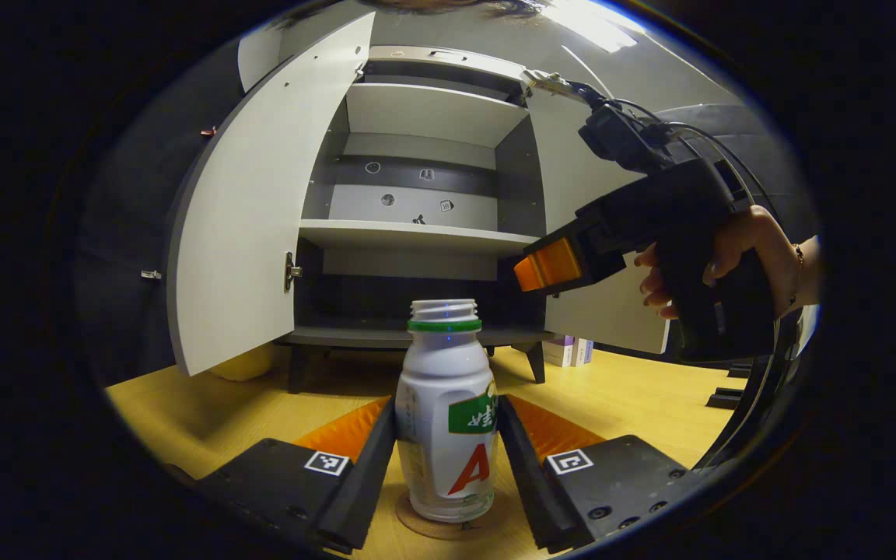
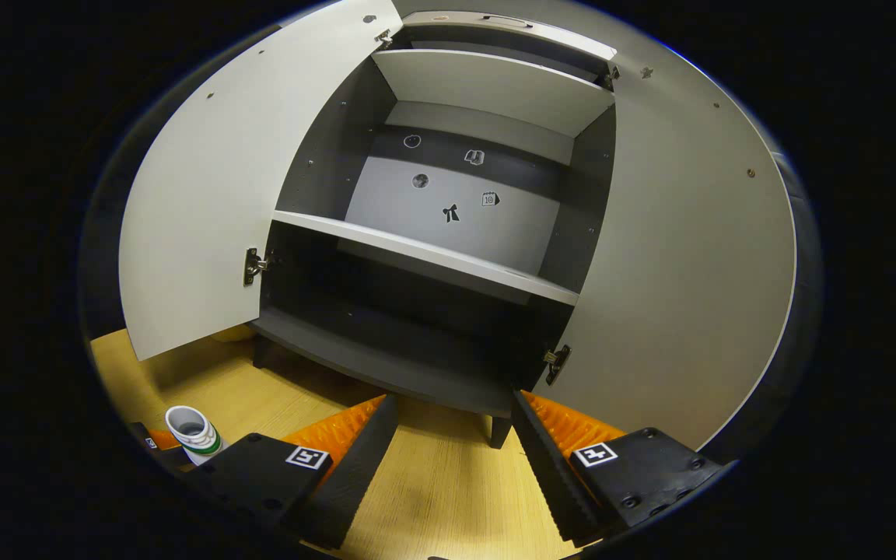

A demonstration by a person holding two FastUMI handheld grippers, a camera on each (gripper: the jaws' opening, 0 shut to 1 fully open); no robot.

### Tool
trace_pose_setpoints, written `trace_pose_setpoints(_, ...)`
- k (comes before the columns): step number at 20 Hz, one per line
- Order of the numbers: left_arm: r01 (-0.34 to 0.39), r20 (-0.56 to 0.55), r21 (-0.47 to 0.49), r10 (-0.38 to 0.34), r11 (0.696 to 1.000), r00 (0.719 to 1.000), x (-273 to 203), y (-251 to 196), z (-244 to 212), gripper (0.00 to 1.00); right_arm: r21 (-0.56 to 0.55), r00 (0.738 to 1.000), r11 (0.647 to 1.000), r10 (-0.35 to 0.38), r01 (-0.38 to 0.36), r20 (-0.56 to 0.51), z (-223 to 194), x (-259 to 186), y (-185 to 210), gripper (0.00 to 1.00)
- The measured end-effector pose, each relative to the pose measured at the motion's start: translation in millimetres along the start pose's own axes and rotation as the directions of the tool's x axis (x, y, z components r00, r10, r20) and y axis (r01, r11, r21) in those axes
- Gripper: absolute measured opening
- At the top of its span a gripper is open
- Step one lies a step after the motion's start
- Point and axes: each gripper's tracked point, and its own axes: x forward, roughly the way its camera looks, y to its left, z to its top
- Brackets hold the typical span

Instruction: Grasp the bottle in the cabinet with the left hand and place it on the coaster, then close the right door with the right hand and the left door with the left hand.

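My left hand-held gripper [image 1: 446, 459] clamps the bottle [image 1: 446, 412], a smooth white plastic cylinder with a ribbed open neck, standing on the round coaster [image 1: 432, 527] on the pale wood-grain worktop [image 1: 635, 397]. My right hand-held gripper [image 2: 454, 459] hangs with fingers apart before the matte grey cabinet [image 2: 448, 257], whose flat left door [image 2: 215, 210] and right door [image 2: 689, 264] stand open.

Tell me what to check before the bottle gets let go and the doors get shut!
1. Bottle upright: ok.
2. Bottle over the coaster: ok.
3. Bottle resting fully on the coaster: cannot tell.
4. Left gripper released: not ok, fingers close against the bottle's sides.
5. Right gripper open and empty: ok.
6. Right door and left door closed: not ok, both wide open.
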Motion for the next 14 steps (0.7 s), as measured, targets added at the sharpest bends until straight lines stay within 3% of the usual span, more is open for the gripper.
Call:
trace_pose_setpoints(4, -0.019, -0.03, -0.011, 0.018, 1.0, 0.999, 3.4, 2.8, -5.5, 0.83, 0.007, 1.0, 1.0, 0.0, 0.0, -0.006, -0.6, -0.4, 2.1, 0.98)
trace_pose_setpoints(6, -0.028, -0.047, -0.007, 0.028, 1.0, 0.998, 4.5, 6.0, -1.9, 0.98, 0.023, 1.0, 1.0, 0.001, -0.001, -0.013, 3.8, -1.5, 2.8, 0.98)
trace_pose_setpoints(14, 0.069, 0.019, 0.025, -0.07, 0.997, 0.997, 10.4, -6.0, 71.4, 0.98, 0.043, 0.997, 0.997, -0.068, 0.067, 0.043, 57.7, -18.0, -26.8, 0.98)
